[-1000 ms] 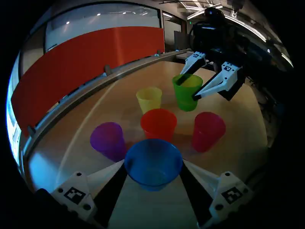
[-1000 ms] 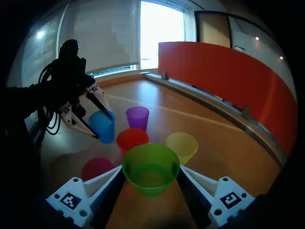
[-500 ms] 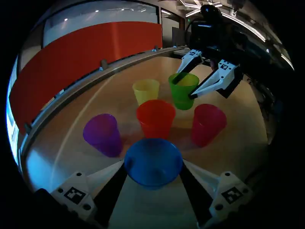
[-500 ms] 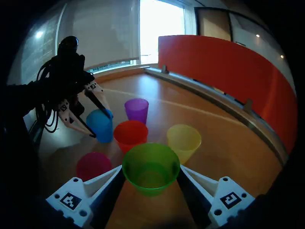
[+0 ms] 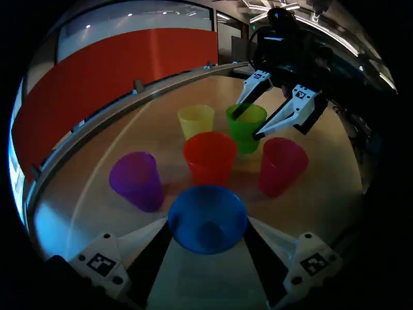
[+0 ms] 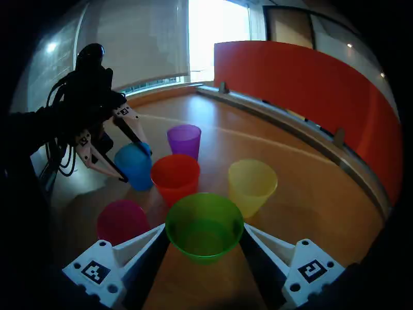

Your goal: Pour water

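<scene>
In the left gripper view my left gripper (image 5: pixel 207 230) is shut on a blue cup (image 5: pixel 207 217), held upright close to the camera. Across the table the right gripper (image 5: pixel 244 124) grips a green cup (image 5: pixel 244 126). In the right gripper view my right gripper (image 6: pixel 204 235) is shut on that green cup (image 6: pixel 204 226), which has a little liquid at its bottom. Farther off, the left gripper (image 6: pixel 131 165) holds the blue cup (image 6: pixel 133 165). Between them stands an orange-red cup (image 5: pixel 210 156) (image 6: pixel 175 178).
On the wooden table (image 5: pixel 330 170) stand a yellow cup (image 5: pixel 196 120) (image 6: pixel 251 185), a purple cup (image 5: pixel 137 180) (image 6: pixel 184 141) and a magenta cup (image 5: pixel 281 164) (image 6: pixel 123 222). An orange-red partition (image 5: pixel 103 77) (image 6: pixel 310 93) runs along the table's far edge.
Both held cups have moved closer to the orange-red cup in the middle. The green cup has come nearer to the blue one.
</scene>
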Demonstrator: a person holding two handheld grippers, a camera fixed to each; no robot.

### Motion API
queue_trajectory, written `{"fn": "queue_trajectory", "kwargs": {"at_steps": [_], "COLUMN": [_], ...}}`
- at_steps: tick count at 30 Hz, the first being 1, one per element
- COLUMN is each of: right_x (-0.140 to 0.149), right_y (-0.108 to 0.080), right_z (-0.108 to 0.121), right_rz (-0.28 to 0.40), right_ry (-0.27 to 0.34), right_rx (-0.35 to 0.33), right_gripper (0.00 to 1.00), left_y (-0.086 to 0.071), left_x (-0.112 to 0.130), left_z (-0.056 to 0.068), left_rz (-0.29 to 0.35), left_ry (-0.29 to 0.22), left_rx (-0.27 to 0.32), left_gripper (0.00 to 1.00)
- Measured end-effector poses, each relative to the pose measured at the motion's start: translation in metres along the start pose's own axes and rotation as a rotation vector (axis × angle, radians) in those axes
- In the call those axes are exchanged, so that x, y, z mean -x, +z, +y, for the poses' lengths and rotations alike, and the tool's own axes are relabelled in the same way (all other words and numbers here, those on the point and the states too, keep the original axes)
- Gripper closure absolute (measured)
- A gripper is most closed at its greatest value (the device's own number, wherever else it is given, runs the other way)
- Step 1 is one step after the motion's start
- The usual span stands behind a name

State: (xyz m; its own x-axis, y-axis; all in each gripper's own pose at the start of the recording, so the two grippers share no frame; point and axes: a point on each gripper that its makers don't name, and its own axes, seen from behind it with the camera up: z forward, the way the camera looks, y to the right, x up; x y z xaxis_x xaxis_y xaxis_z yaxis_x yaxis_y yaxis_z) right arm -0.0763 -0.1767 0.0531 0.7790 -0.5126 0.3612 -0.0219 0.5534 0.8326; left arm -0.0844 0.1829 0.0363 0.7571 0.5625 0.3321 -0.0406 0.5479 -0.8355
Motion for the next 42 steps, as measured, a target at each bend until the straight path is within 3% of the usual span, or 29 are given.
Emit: {"fn": "queue_trajectory", "kwargs": {"at_steps": [21, 27, 32, 42], "right_x": [0.012, 0.016, 0.019, 0.025], "right_y": [0.007, 0.005, 0.003, 0.000], "right_z": [0.001, 0.001, -0.001, 0.001], "right_rz": [0.003, 0.007, 0.001, -0.008], "right_ry": [-0.016, -0.005, 0.000, -0.002], "right_rx": [0.013, 0.017, 0.011, 0.032], "right_gripper": [0.09, 0.08, 0.01, 0.00], "left_y": [0.003, 0.003, 0.004, -0.002], "left_x": [0.007, 0.010, 0.013, 0.018], "left_z": [-0.003, -0.002, -0.001, -0.004], "left_rz": [-0.017, -0.032, -0.044, -0.050], "left_ry": [0.005, -0.008, -0.029, -0.044], "left_rx": [-0.001, 0.005, 0.014, 0.001], "left_gripper": [0.12, 0.09, 0.04, 0.04]}}
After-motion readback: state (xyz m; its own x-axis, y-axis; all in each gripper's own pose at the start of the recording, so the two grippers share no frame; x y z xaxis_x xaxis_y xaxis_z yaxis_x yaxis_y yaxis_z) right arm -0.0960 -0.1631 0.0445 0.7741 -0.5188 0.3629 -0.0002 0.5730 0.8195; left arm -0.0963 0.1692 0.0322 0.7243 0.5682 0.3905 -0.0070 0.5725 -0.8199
